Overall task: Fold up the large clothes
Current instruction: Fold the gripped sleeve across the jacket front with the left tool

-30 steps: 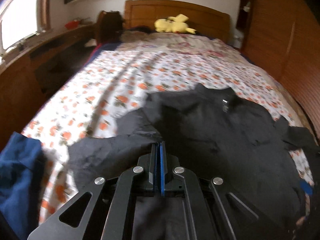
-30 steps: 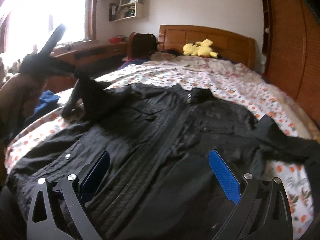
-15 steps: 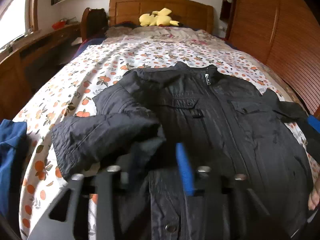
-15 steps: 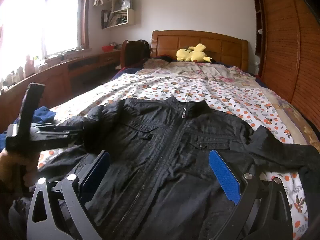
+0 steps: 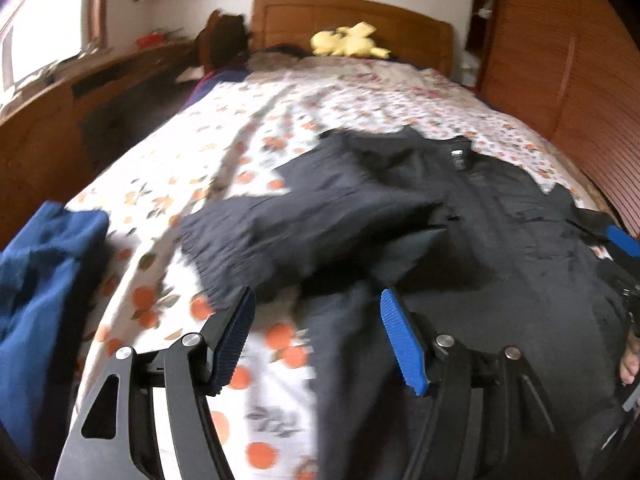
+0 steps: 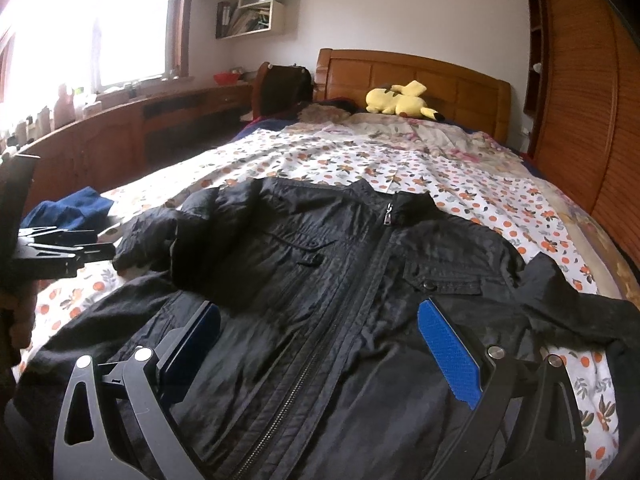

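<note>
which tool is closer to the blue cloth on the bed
Left. The left tool hangs beside the blue cloth; the right tool hovers over the black jacket.

A bedroom is seen, daylight pouring in hard through the window (image 6: 80, 28) at the upper left of the right wrist frame, the panes blown out to white. Below it, a long wooden counter (image 6: 132, 128) is lined with small items along the sill. A wall shelf (image 6: 256, 8) stuffed with books is mounted on the white wall (image 6: 400, 4) at top centre. The bed (image 6: 500, 200) is covered by an orange-flowered sheet, and a wooden headboard (image 6: 448, 84) is set against the wall. A slatted wooden wardrobe (image 6: 580, 100) fills the right edge. The left wrist frame is blurred.
</note>
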The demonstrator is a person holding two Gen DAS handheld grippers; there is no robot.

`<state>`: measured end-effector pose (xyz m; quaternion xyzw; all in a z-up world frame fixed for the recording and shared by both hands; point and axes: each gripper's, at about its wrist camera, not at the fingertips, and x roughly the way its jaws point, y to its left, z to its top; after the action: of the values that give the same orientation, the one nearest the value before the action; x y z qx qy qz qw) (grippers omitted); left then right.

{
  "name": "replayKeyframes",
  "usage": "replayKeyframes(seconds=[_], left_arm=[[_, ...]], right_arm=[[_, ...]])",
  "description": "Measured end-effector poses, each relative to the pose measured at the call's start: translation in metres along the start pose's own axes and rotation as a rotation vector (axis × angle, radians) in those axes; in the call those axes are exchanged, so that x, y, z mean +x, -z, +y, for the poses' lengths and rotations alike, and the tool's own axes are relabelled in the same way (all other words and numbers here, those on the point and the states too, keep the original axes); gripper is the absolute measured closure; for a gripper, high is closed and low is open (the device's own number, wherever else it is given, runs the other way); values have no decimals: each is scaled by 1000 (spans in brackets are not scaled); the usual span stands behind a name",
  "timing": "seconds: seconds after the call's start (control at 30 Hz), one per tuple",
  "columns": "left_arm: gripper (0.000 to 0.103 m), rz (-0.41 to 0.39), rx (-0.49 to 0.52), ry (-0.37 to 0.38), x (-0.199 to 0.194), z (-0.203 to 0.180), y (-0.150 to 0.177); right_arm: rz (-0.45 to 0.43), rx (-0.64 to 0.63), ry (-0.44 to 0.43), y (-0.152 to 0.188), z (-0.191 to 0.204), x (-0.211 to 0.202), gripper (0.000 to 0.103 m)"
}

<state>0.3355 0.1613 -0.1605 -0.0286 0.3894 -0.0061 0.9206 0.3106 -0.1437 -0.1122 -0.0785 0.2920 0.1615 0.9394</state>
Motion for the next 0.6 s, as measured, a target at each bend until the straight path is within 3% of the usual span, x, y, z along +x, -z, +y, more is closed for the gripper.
replayKeyframes(seconds=[0.17, 0.4, 0.5, 0.6], left_arm=[[36, 66, -25, -69, 30, 35, 3], [37, 156, -32, -99, 70, 53, 5], [48, 175, -30, -97, 78, 50, 2], [67, 188, -15, -104, 82, 45, -1]], right_arm=[[5, -11, 2, 2, 6, 3, 7], [20, -23, 2, 5, 10, 9, 7], [24, -28, 1, 7, 11, 10, 7], [27, -34, 1, 9, 11, 11, 7]])
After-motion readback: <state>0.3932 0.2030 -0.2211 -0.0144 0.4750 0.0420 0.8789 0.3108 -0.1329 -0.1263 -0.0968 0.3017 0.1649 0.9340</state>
